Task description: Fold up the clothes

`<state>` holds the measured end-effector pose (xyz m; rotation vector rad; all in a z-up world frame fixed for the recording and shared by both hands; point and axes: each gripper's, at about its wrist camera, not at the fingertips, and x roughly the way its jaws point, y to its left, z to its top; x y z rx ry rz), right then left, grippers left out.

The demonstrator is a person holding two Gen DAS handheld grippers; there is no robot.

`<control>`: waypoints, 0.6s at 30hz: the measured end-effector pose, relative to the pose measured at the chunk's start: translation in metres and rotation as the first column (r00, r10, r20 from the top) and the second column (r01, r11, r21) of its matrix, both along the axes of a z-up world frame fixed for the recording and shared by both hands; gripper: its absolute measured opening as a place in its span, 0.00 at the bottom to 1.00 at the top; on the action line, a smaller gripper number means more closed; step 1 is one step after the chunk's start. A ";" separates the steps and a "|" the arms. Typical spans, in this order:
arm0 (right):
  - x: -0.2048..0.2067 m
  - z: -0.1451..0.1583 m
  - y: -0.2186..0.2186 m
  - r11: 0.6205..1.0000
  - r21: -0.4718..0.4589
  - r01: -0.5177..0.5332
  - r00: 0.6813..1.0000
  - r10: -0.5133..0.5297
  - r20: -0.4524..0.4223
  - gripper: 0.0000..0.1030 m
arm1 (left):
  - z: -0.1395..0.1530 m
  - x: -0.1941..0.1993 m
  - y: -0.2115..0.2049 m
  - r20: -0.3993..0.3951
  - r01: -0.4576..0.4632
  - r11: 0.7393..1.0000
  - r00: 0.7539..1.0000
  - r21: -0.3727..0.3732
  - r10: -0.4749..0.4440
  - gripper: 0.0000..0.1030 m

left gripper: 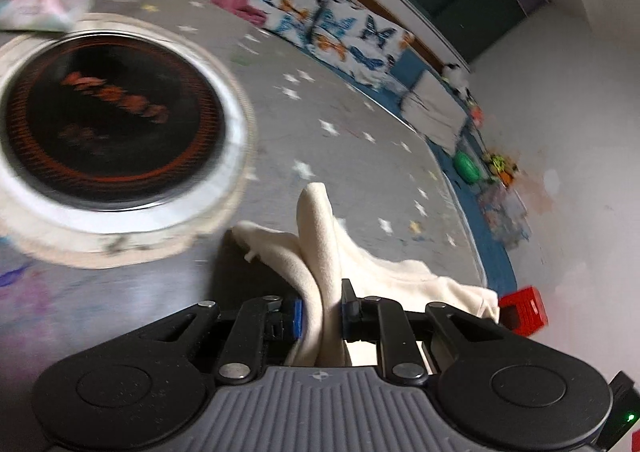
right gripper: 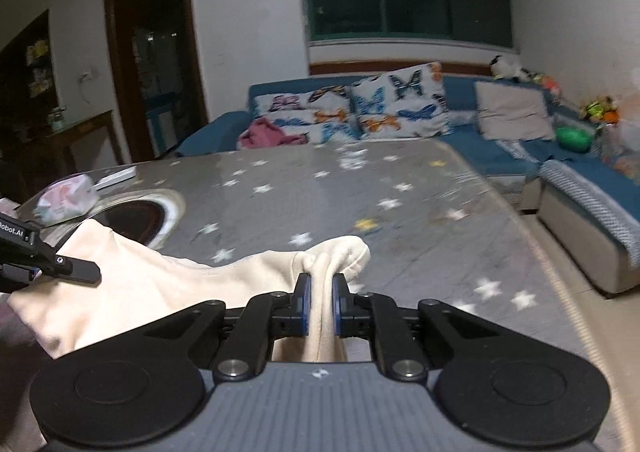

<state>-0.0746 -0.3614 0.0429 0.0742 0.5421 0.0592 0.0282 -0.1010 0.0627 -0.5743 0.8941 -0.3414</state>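
blurred: round black plate [left gripper: 112,124] lettering | cut off: cream garment [right gripper: 132,292] behind fingers, lower edge

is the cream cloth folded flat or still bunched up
Bunched, not folded: the cream fleece cloth hangs rumpled between the left hand-held gripper and right hand-held gripper.

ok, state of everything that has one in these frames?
left claw: shut on cream garment
right claw: shut on cream garment
cream garment: unfolded, bunched, held at two spots above the table
round burner: no glow visible
pink cloth: crumpled on sofa
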 end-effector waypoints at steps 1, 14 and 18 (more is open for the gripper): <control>0.000 0.002 -0.006 1.000 -0.009 0.015 1.000 -0.015 0.003 0.09 | 0.001 0.003 -0.009 0.002 0.015 1.000 1.000 0.003 -0.015 0.17; 0.007 0.007 -0.088 0.976 -0.093 0.199 0.980 -0.200 -0.004 0.09 | 0.000 0.033 -0.128 0.015 0.207 0.976 0.978 0.063 -0.208 0.17; 0.009 0.004 -0.106 0.966 -0.103 0.236 0.971 -0.238 -0.012 0.09 | -0.003 0.037 -0.153 0.021 0.249 0.962 0.967 0.111 -0.253 0.17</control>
